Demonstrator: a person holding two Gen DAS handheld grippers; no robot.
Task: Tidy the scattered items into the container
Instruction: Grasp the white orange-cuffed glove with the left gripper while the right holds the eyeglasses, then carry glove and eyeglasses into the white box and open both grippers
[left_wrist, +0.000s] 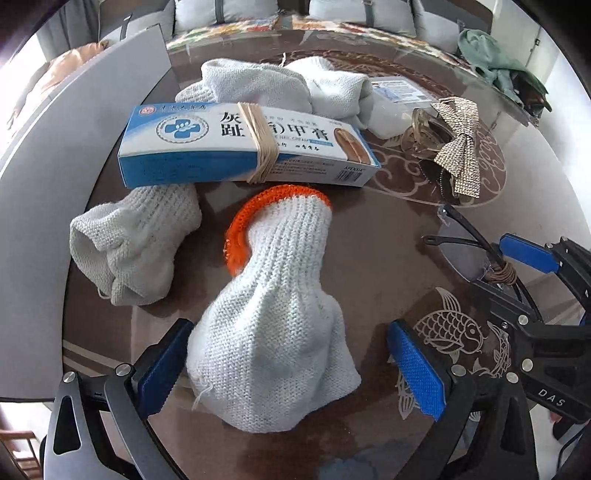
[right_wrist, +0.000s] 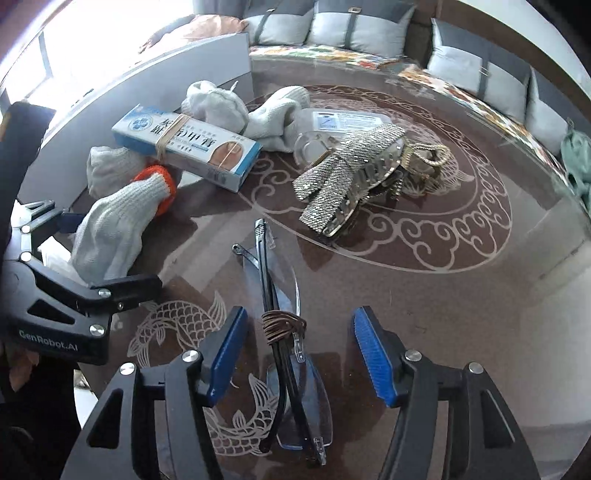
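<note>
A white knit glove with an orange cuff (left_wrist: 275, 328) lies between the open fingers of my left gripper (left_wrist: 291, 373), not clamped; it also shows in the right wrist view (right_wrist: 114, 225). My right gripper (right_wrist: 295, 358) is open around folded rimless glasses (right_wrist: 291, 354) bound with a brown band. A blue-white cream box (left_wrist: 240, 147) with a rubber band lies beyond the glove, among other white gloves (left_wrist: 129, 247). A rhinestone bow hair clip (right_wrist: 347, 181) lies mid-table. The grey container's wall (left_wrist: 66, 147) stands at the left.
The glass table (right_wrist: 443, 295) has fish and cloud patterns. A clear plastic packet (right_wrist: 343, 120) lies behind the clip. A sofa with cushions (right_wrist: 332, 33) runs along the far side. A green cloth (left_wrist: 495, 62) sits at the far right edge.
</note>
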